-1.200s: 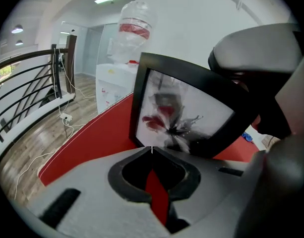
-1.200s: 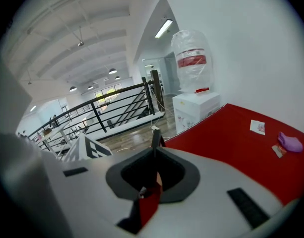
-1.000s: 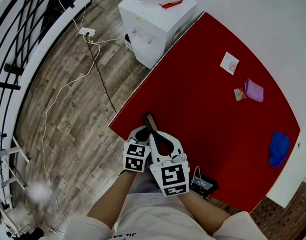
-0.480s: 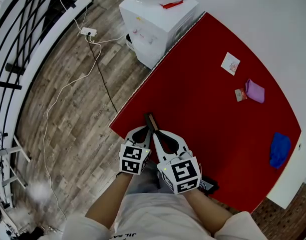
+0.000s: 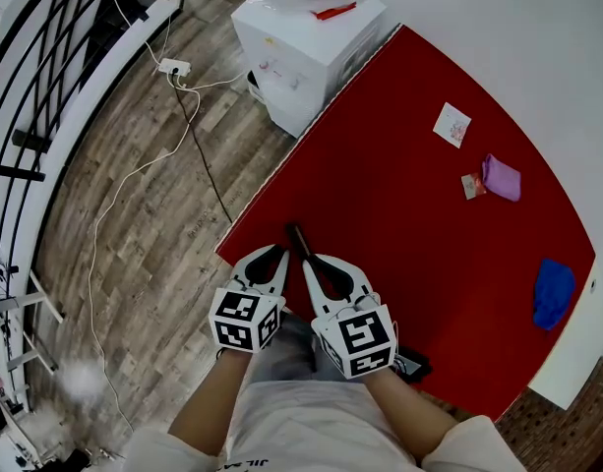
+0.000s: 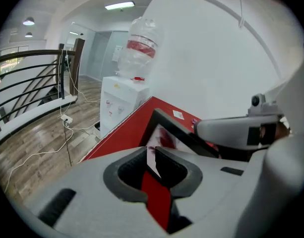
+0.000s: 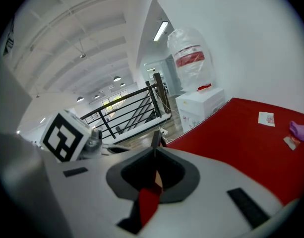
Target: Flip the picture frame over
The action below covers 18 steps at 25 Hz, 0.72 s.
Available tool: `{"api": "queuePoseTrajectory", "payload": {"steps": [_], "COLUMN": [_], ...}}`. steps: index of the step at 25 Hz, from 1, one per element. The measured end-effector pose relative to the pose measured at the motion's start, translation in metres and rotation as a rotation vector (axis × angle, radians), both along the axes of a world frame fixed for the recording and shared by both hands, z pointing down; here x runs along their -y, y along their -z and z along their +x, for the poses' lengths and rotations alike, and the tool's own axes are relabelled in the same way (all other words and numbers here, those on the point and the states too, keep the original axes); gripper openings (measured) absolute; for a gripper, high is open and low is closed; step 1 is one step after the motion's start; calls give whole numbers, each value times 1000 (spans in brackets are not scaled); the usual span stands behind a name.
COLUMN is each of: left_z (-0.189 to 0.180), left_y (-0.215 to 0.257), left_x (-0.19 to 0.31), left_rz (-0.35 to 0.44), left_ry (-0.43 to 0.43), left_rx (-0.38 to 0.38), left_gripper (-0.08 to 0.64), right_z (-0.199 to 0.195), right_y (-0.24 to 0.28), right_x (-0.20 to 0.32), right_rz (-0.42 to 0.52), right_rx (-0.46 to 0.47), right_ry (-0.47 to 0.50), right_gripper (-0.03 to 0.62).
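The flip looks about half done. The picture frame [image 5: 297,238] stands on edge above the red tabletop [image 5: 409,214], at the tabletop's 7 o'clock edge, with neither face lying flat. The right gripper [image 5: 309,262] has its jaws clenched on the frame's thin edge and carries it. The left gripper [image 5: 279,253], at 9 o'clock of the right one, has just been opening its jaws. The frame's lower edge shows in their gap, but the pads appear to have let go. What remains, I judge, is tipping the frame on past upright and laying it down on its other face.

The only container is the clear bottle [image 6: 137,46] atop the white water dispenser [image 5: 311,47], at 12 o'clock from the frame. I cannot tell how much water it holds. A white card [image 5: 452,124] and a blue cloth [image 5: 551,292] lie loose on the tabletop.
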<state>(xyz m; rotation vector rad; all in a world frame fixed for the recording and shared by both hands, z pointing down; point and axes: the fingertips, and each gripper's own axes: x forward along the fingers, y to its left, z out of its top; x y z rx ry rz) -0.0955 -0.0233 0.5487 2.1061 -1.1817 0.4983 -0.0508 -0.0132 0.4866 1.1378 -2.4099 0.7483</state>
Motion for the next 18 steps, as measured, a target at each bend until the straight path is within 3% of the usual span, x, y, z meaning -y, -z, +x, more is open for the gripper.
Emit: {"api": "queuePoseTrajectory", "payload": {"steps": [6,18], "left_z": [-3,22], "left_y": [34,49], "left_x": [7,17], "left_rz": [-107,-137], "left_ry": [2,-30], "left_rx": [-153,-211], "left_gripper": [99,133], "right_z": [-7,-8], "right_y": [1,5], "right_x": [-4,-2], "right_rz": [39,81], "right_rx": [-25,-42], "right_ry": [14,26], "right_gripper": [14,14]}}
